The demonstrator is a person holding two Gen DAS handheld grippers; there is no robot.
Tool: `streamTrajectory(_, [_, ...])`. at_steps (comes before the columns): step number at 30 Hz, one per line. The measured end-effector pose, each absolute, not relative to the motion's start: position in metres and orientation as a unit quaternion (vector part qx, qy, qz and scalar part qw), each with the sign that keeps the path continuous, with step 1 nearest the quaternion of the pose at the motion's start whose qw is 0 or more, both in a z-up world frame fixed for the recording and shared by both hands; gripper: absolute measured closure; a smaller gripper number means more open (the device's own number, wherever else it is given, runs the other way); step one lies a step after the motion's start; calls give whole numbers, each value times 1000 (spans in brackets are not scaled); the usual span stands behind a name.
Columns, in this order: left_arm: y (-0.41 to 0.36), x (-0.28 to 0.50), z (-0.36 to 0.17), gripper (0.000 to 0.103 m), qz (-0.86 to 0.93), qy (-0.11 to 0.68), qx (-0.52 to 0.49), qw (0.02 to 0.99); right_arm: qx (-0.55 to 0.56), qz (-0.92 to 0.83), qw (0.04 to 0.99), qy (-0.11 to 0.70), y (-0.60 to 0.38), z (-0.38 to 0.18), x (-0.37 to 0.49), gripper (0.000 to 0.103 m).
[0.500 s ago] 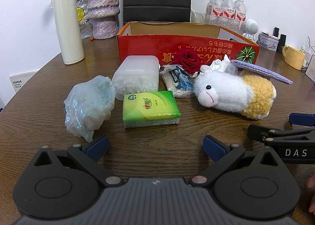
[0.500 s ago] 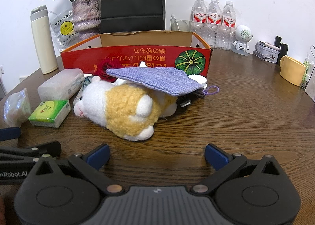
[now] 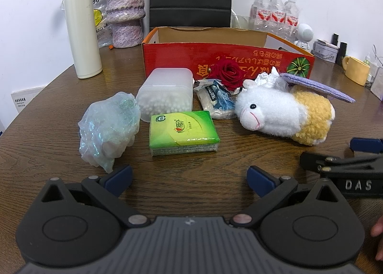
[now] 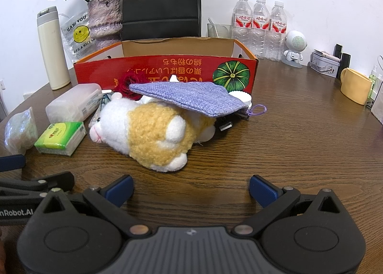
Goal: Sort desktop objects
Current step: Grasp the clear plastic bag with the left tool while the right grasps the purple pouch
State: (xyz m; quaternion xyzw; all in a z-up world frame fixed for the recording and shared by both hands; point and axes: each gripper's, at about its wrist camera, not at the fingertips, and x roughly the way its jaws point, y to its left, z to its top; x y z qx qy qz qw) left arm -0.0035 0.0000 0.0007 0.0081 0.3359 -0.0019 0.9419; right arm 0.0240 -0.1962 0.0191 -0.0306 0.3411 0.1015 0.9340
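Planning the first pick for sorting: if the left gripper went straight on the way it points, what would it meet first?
Most likely the green tissue pack, which lies centred ahead of the open left gripper, bare table between them. The crumpled plastic bag sits nearer the left finger, so depth leaves some doubt.

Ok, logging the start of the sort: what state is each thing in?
Left gripper: jaws open, empty.
Right gripper: jaws open, empty.
Cardboard box: open-topped.
Plush toy: lying on its side.
Purple pouch: resting on the plush.
Thermos: upright, lid closed.
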Motion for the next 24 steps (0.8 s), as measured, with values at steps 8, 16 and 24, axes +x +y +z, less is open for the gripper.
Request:
streamTrajectory(8, [55,-21,51,0,34,231,-20,972,10,169,931,324,-205,38,13,10])
streamTrajectory(16, [76,19,36,50,30,306,-44,951,81,181,937,289,-220,77,61,15])
streamTrajectory(24, [79,7,35,77,18,308,-32,951,125,163,918,338,-230,68,111,95])
